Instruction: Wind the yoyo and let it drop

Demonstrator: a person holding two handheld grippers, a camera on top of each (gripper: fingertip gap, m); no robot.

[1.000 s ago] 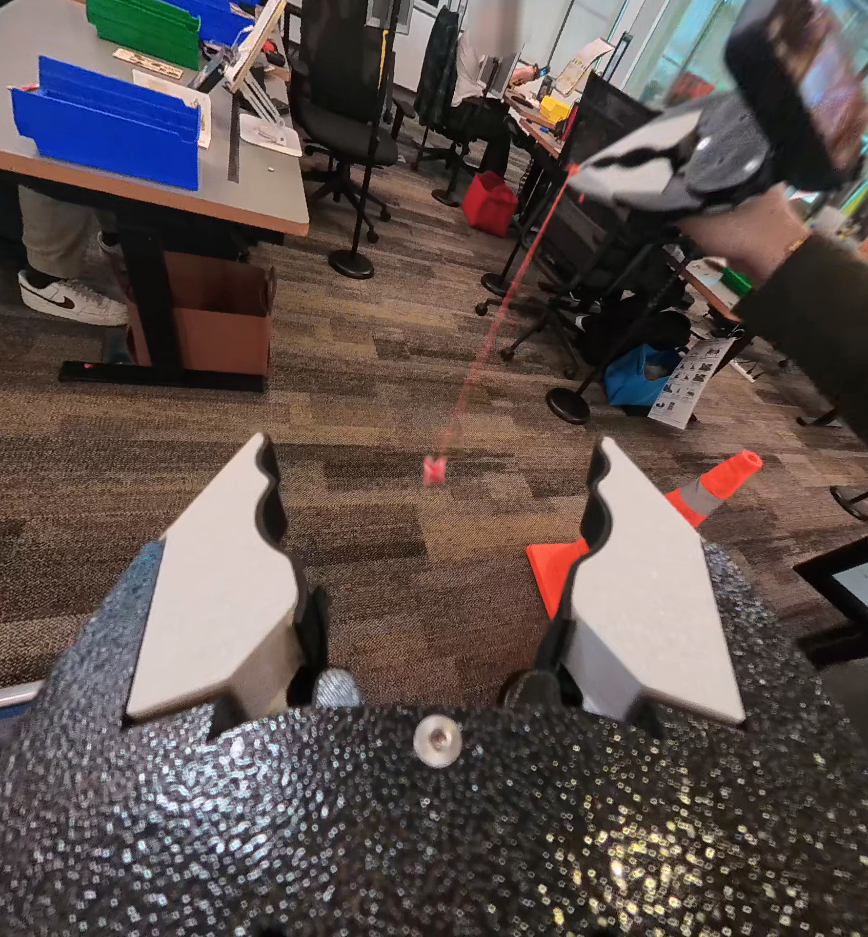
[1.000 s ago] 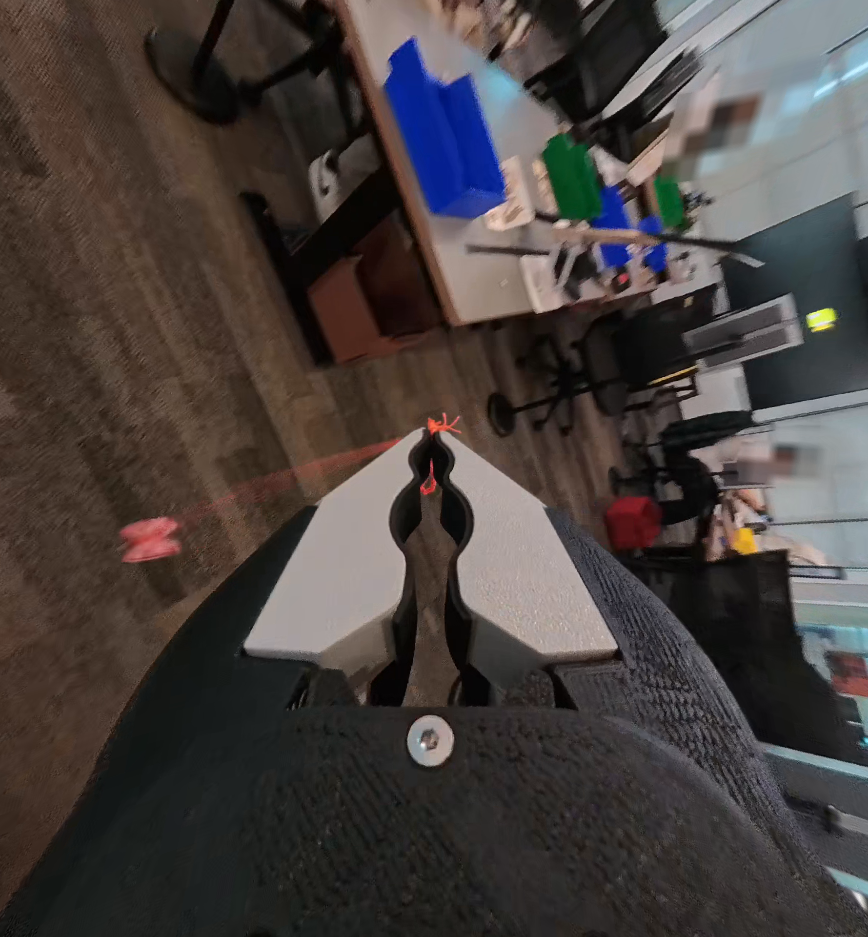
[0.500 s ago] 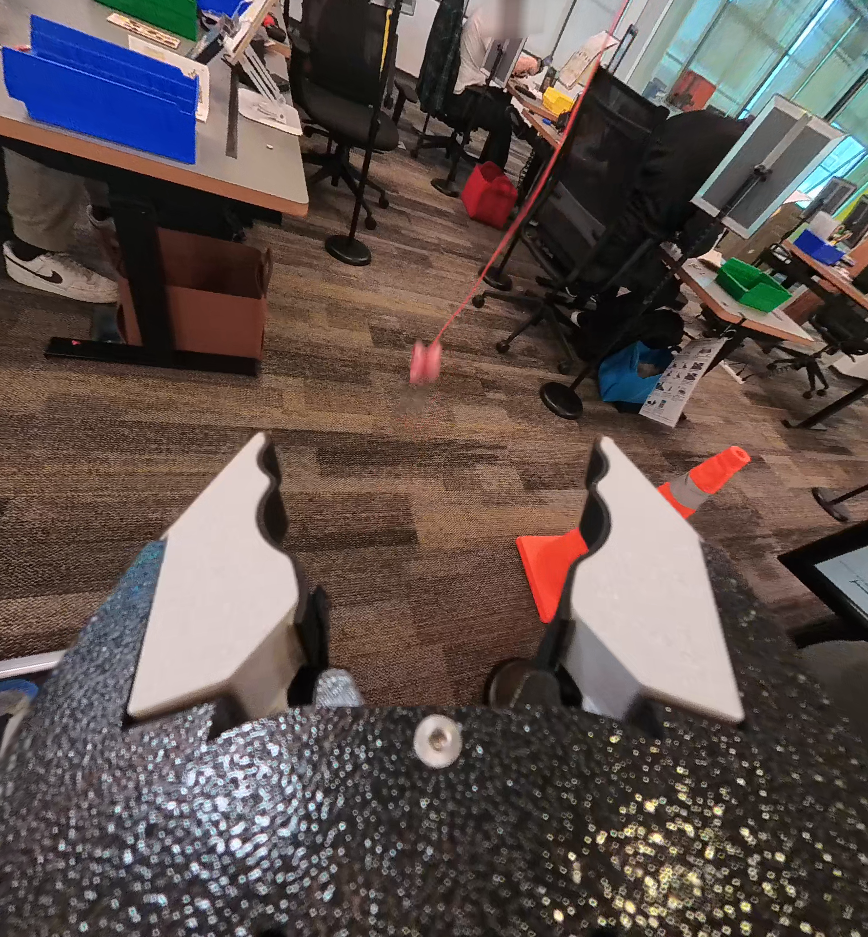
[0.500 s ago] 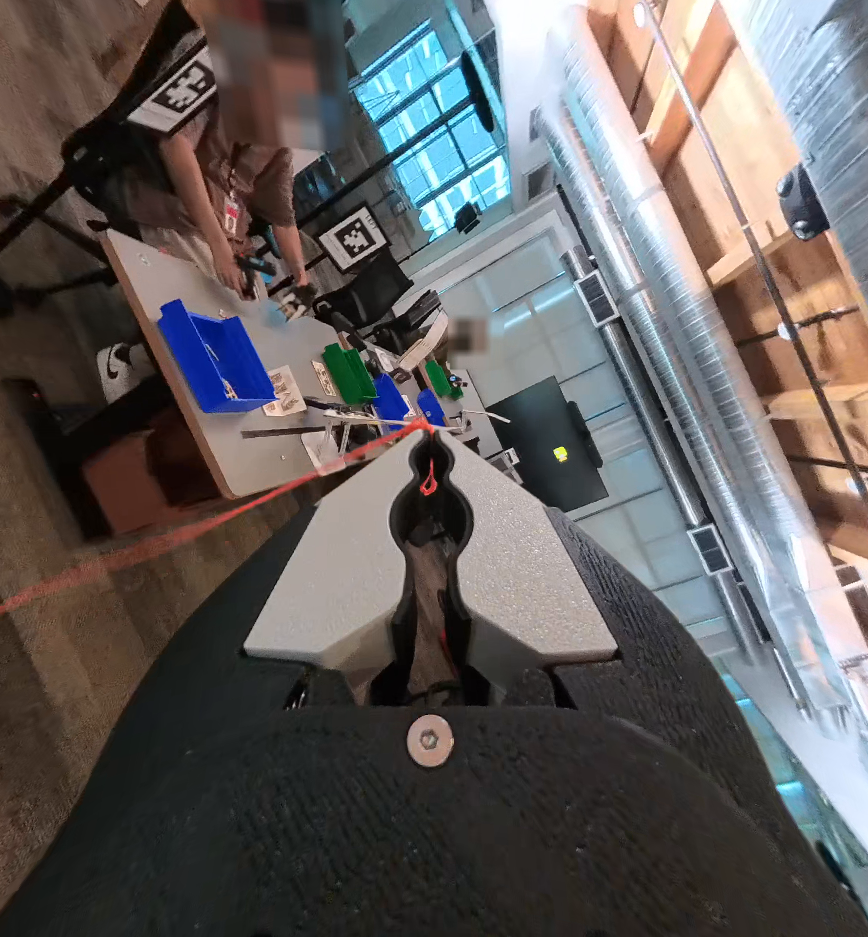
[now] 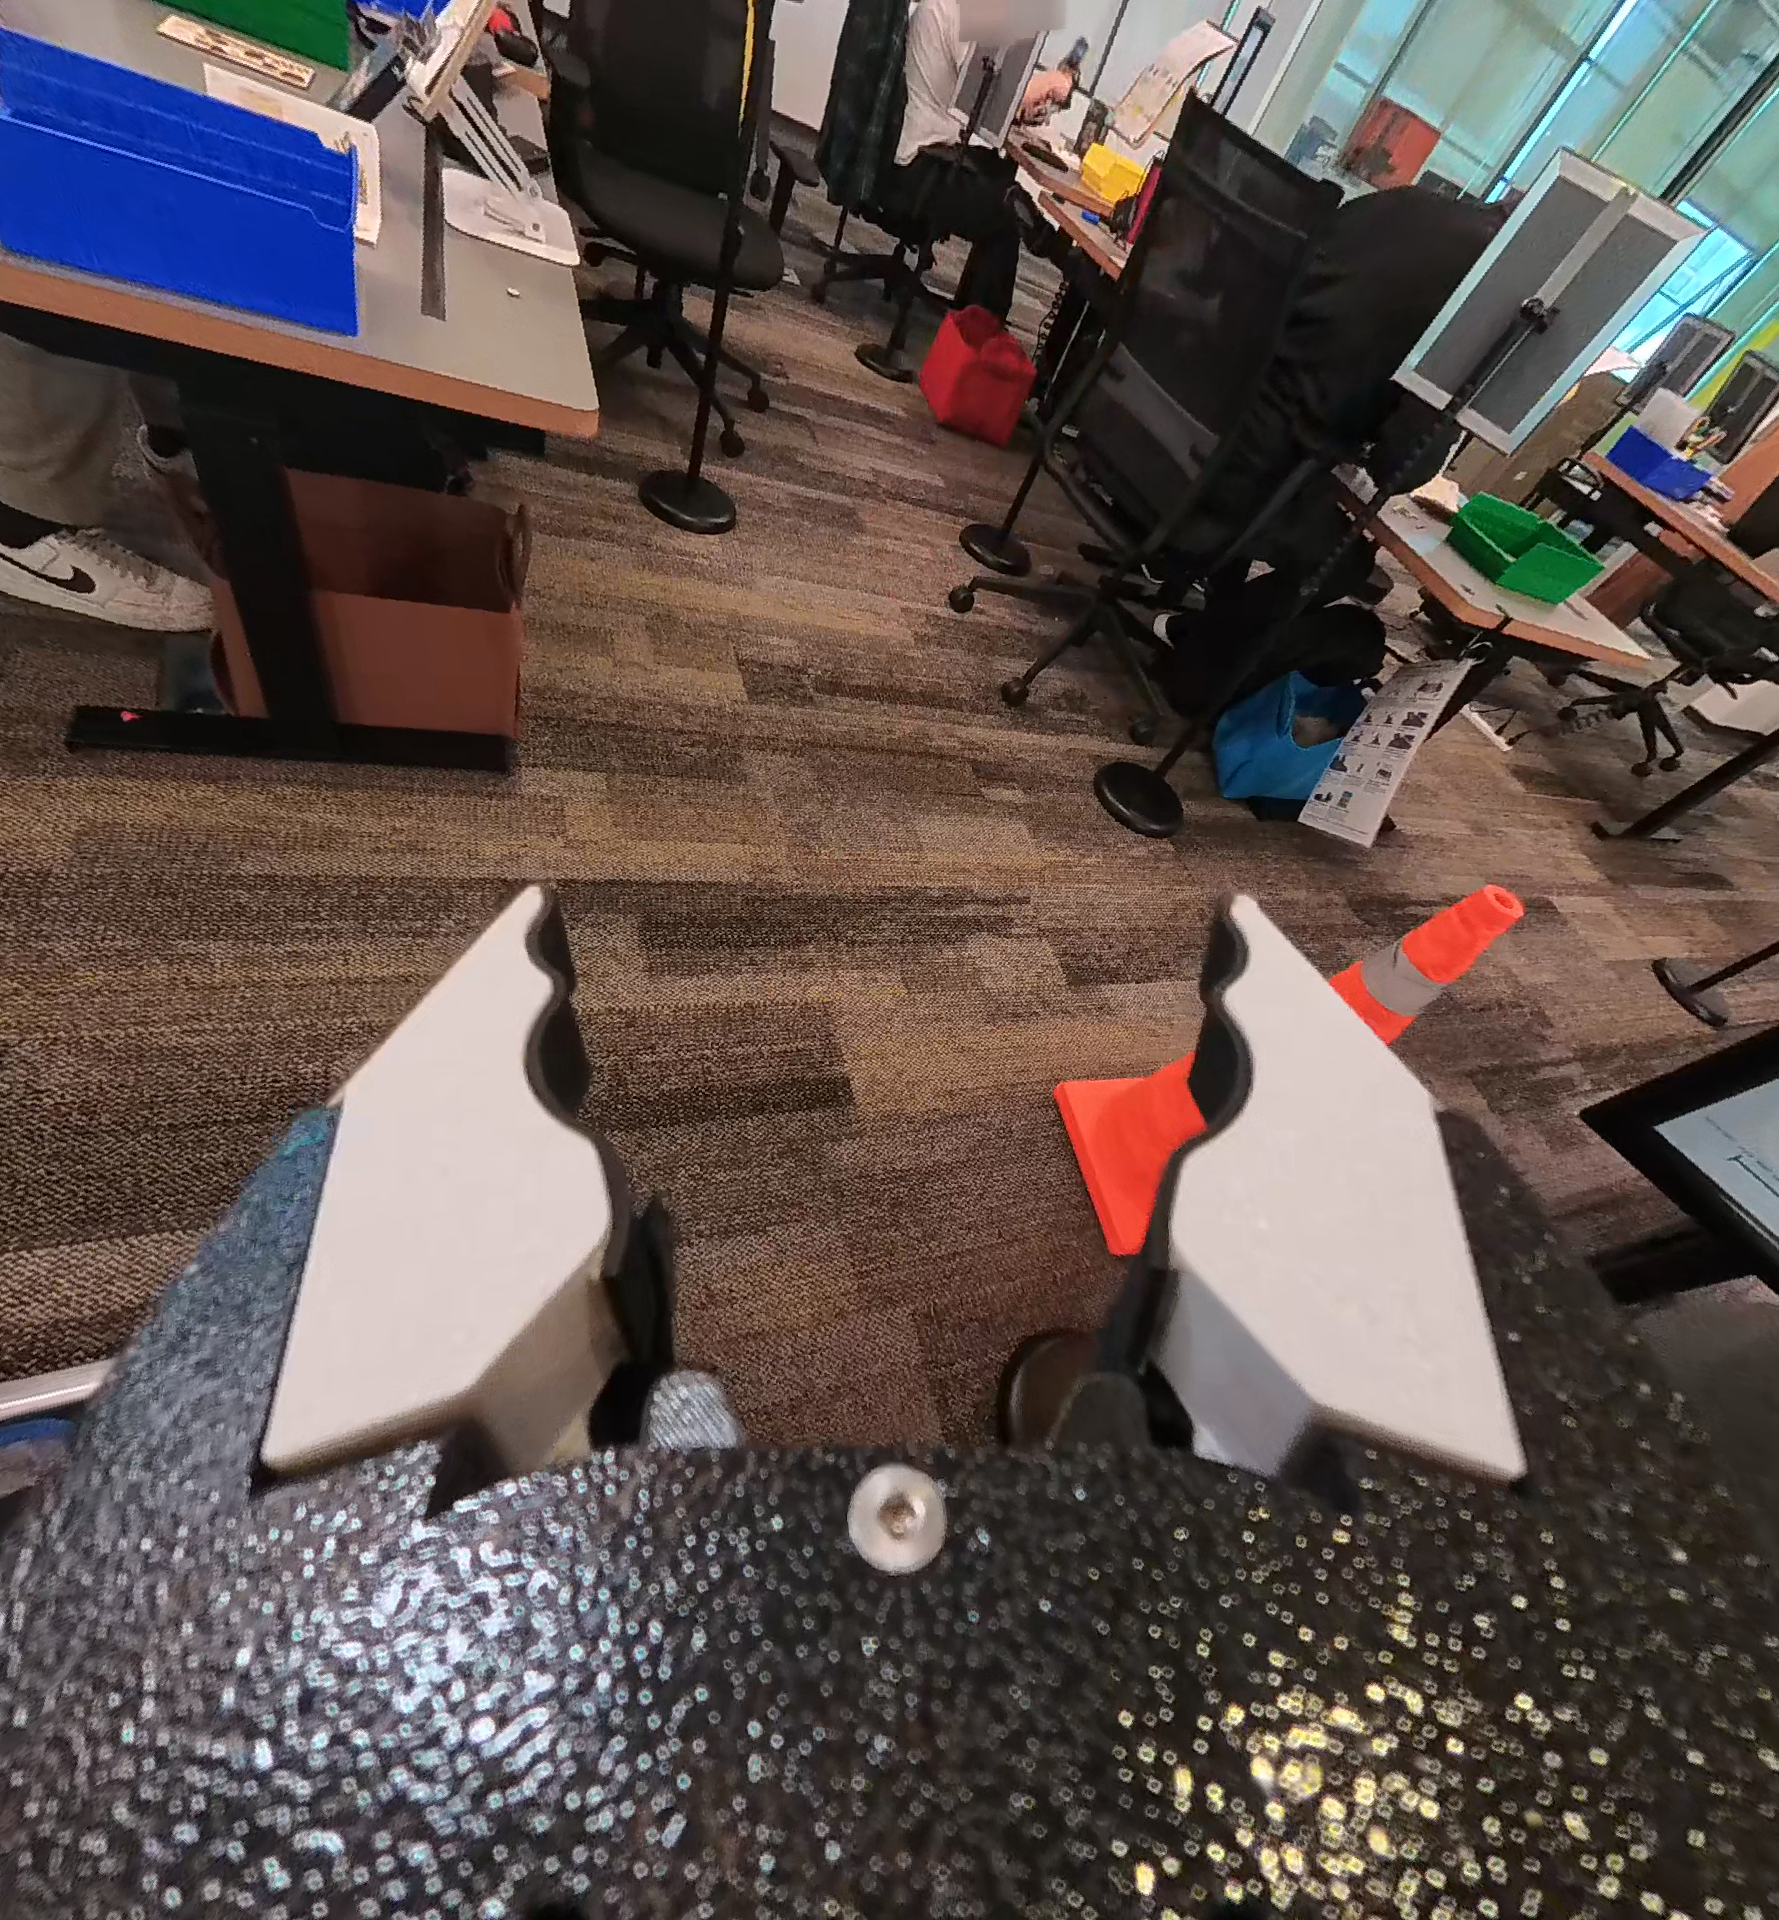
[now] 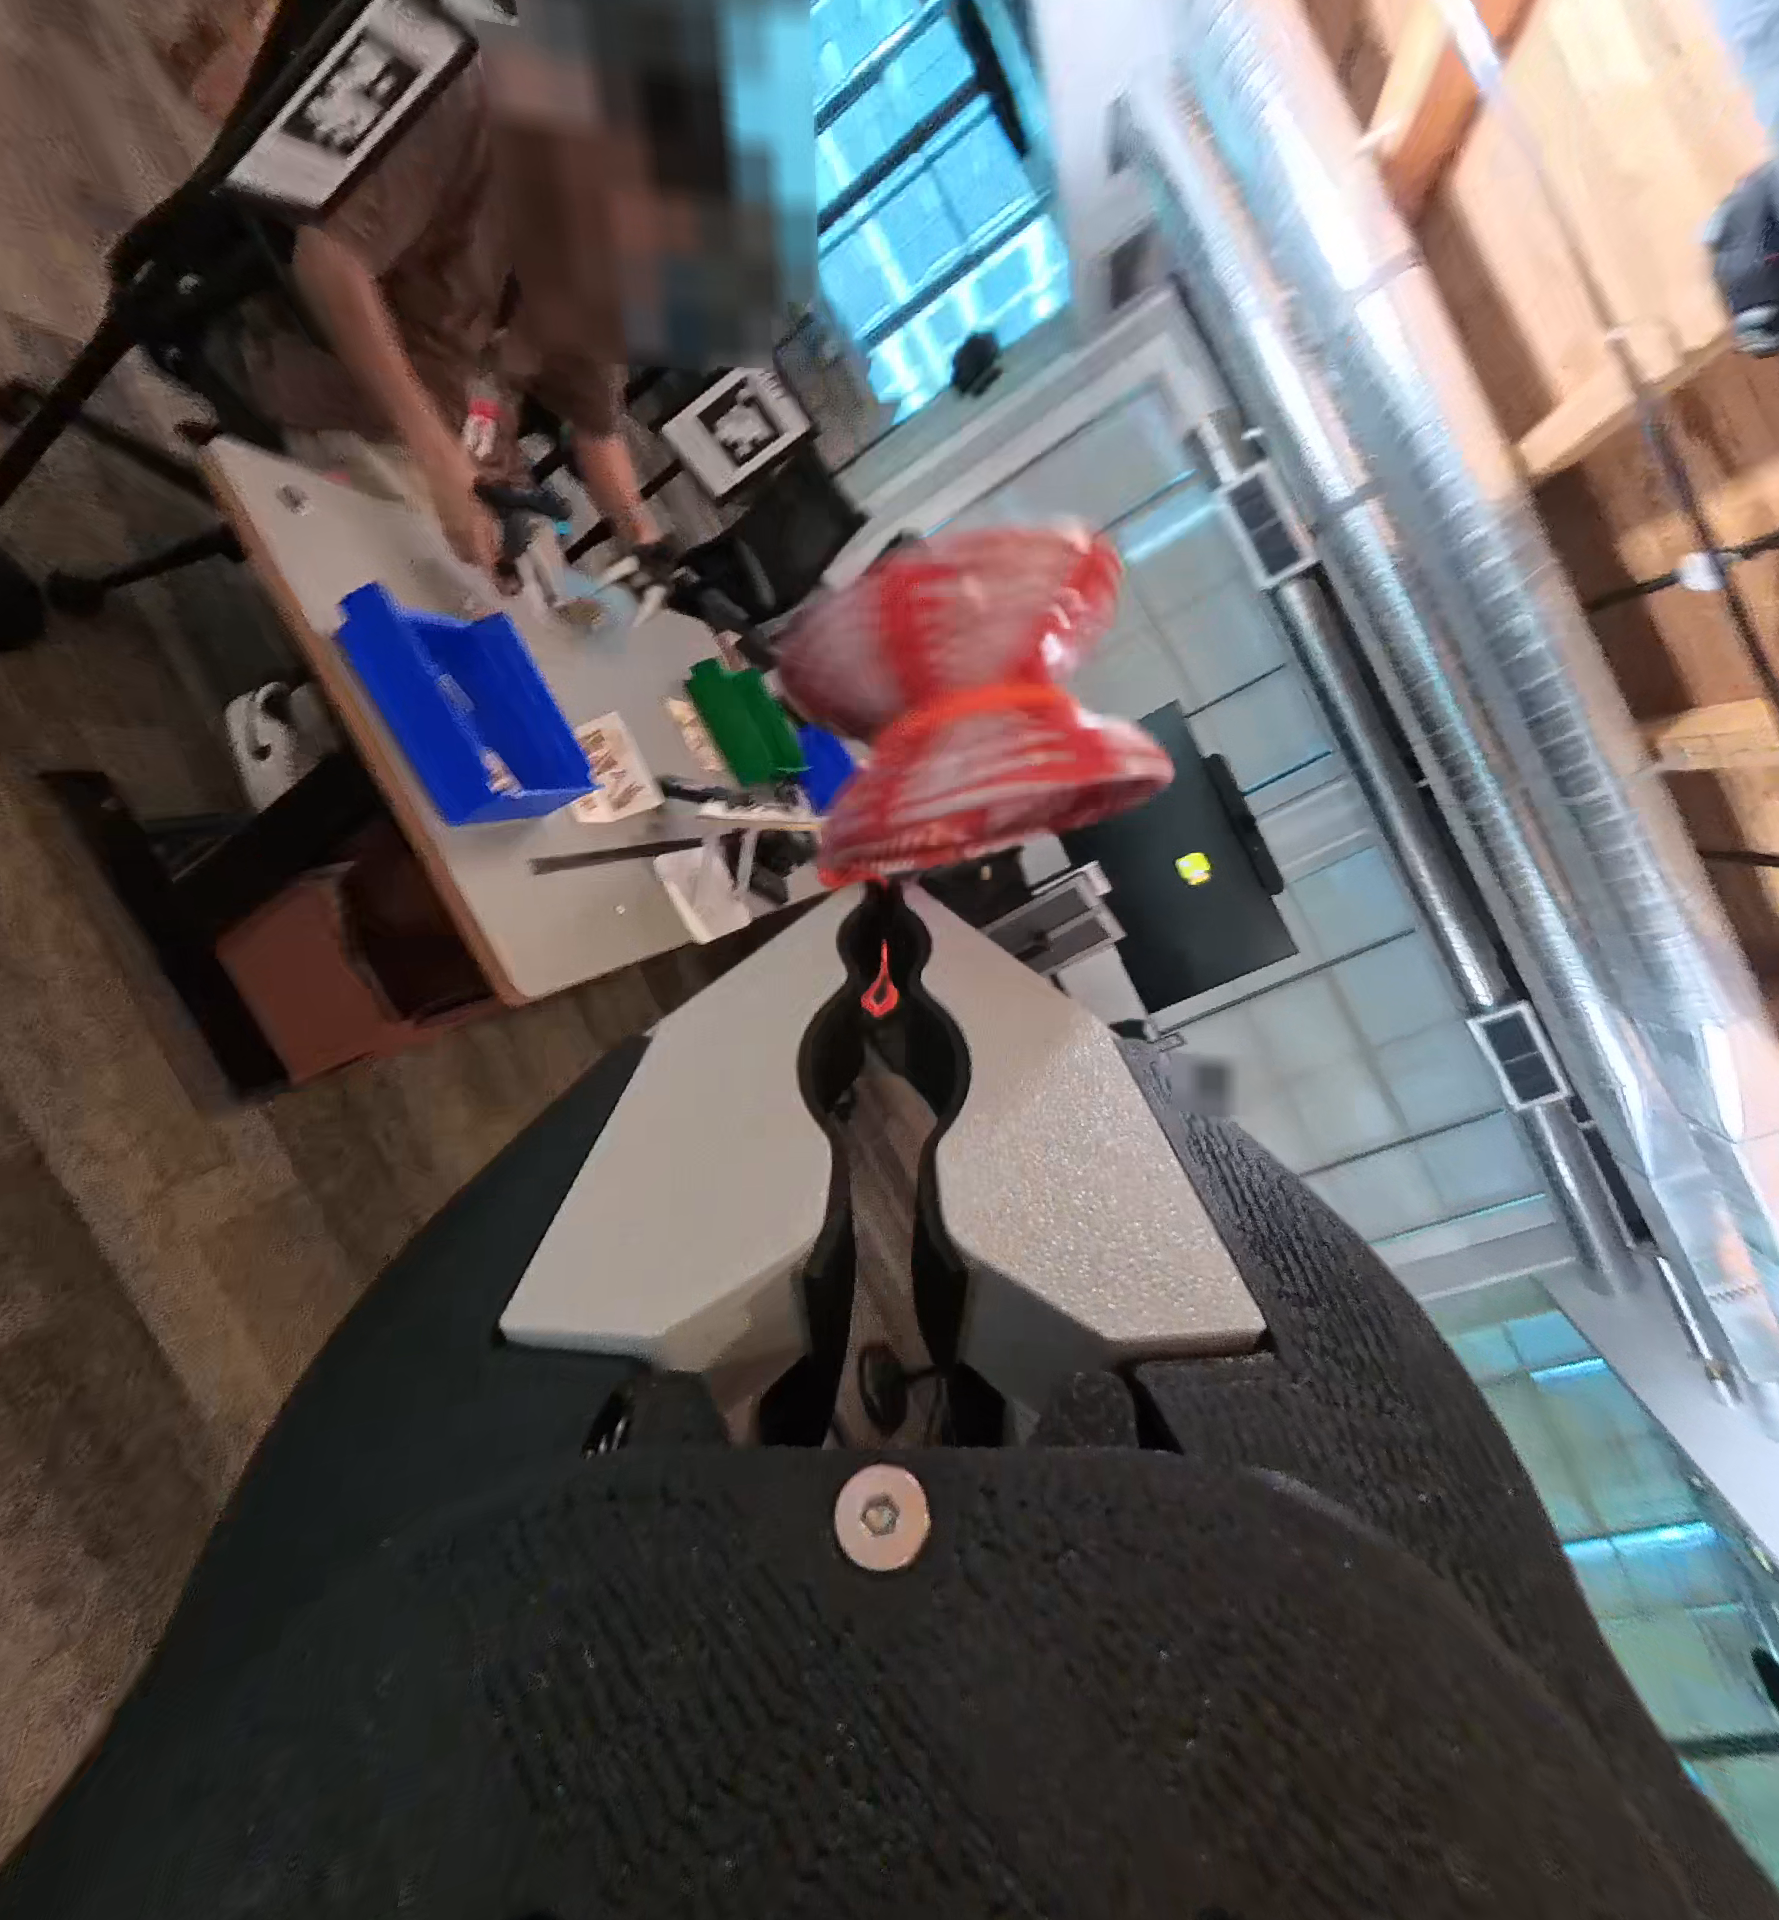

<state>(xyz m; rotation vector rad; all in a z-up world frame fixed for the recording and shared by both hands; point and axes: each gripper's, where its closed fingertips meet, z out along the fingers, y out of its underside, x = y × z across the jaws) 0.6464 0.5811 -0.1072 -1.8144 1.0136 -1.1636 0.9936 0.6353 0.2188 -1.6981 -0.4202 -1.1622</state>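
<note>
A red yoyo (image 6: 968, 717), blurred by motion, is right at the tip of my right gripper (image 6: 880, 902) in the right wrist view. Its red string (image 6: 978, 698) is wound around its middle. A short loop of that string (image 6: 877, 992) is pinched between the shut right jaws. The right gripper is tilted and points up toward the ceiling. My left gripper (image 5: 880, 920) is open and empty, held over the brown carpet. The yoyo does not show in the left wrist view.
An orange traffic cone (image 5: 1280, 1070) lies on the carpet behind my left gripper's right finger. A grey desk (image 5: 490, 343) with blue bins (image 5: 158, 208) stands at the left, a cardboard box (image 5: 407, 613) under it. Black office chairs (image 5: 1207, 416), stand bases (image 5: 1139, 800) and seated people are farther back. Left tips to right tips: about 50 cm.
The yoyo has climbed its string from near the floor up to the right gripper's tip, leaving the left wrist view. The right gripper has tilted upward. The left gripper stays open and almost still.
</note>
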